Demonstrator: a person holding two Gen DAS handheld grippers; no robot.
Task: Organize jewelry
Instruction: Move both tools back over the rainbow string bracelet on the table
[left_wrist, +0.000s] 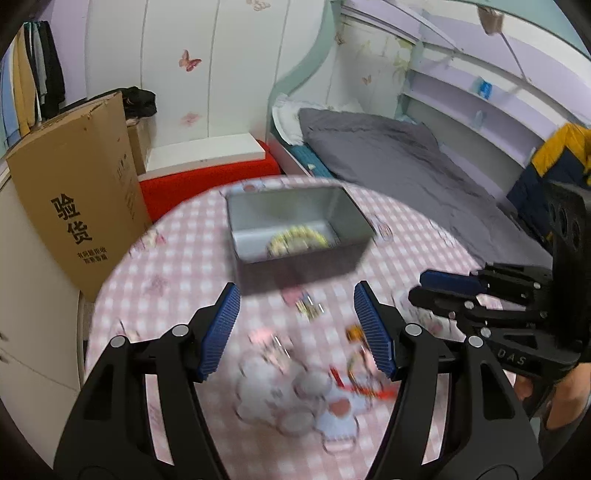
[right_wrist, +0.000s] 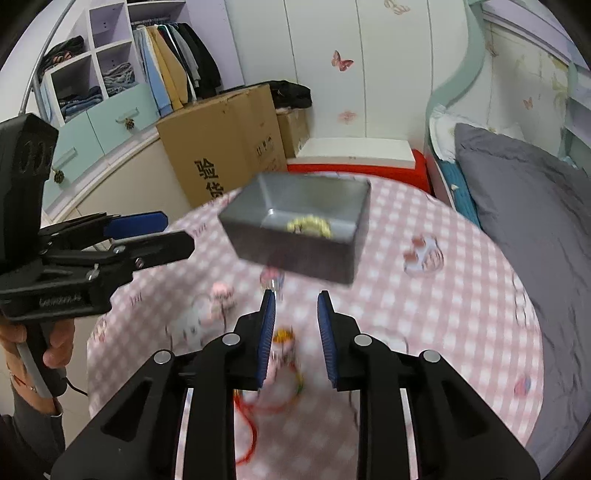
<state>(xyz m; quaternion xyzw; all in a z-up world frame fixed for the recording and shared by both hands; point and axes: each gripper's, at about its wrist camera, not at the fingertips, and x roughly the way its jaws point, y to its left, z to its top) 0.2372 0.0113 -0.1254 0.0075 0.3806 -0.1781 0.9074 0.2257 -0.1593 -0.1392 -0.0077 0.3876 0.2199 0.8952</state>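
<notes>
A grey metal box (left_wrist: 295, 236) stands on the round table with a pink checked cloth (left_wrist: 177, 258); a yellow bead bracelet (left_wrist: 297, 240) lies inside it. The box also shows in the right wrist view (right_wrist: 295, 229), with the bracelet (right_wrist: 309, 226) in it. My left gripper (left_wrist: 297, 328) is open and empty above blurred small jewelry pieces (left_wrist: 310, 308) and a red cord item (left_wrist: 365, 387). My right gripper (right_wrist: 297, 332) is open and empty over a small orange-topped piece (right_wrist: 283, 338) and red cord (right_wrist: 255, 410). Each gripper appears in the other's view: the right one (left_wrist: 424, 286) and the left one (right_wrist: 177, 236).
A tall cardboard box (left_wrist: 77, 192) stands left of the table. A red cushion with a white board (left_wrist: 207, 170) lies behind it. A bed with grey bedding (left_wrist: 406, 166) runs along the right. Clothes hang in a wardrobe (right_wrist: 173, 70).
</notes>
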